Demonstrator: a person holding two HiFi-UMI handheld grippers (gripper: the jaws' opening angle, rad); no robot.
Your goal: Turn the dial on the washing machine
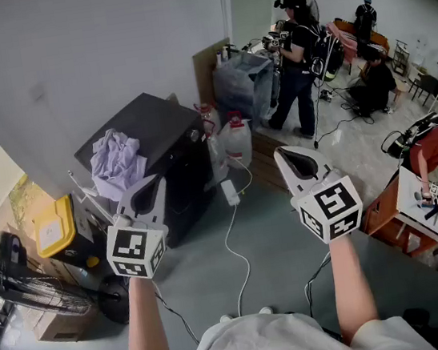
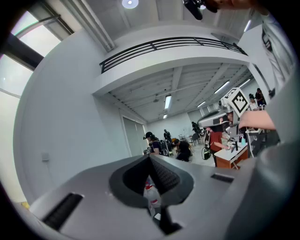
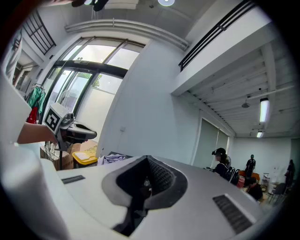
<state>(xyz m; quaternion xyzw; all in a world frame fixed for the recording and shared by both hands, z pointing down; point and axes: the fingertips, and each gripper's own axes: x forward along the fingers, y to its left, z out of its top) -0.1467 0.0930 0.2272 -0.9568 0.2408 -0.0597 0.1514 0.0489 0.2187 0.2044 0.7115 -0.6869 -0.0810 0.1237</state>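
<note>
A dark washing machine [image 1: 166,133] stands against the wall, ahead and to the left, with a bundle of pale cloth [image 1: 118,162] on its lid. I cannot make out its dial from here. My left gripper [image 1: 149,186] is held level just in front of the machine's near side, its jaws shut with nothing between them [image 2: 151,161]. Off to the right of the machine, over the floor, my right gripper [image 1: 288,157] is also level and shut on nothing [image 3: 147,161]. Neither gripper touches the machine.
A yellow-lidded box [image 1: 55,227] sits left of the machine, a fan [image 1: 26,298] lower left. Plastic jugs [image 1: 237,142] and a plug block with white cable [image 1: 230,193] lie on the floor right of it. Several people [image 1: 300,62] work at the back right.
</note>
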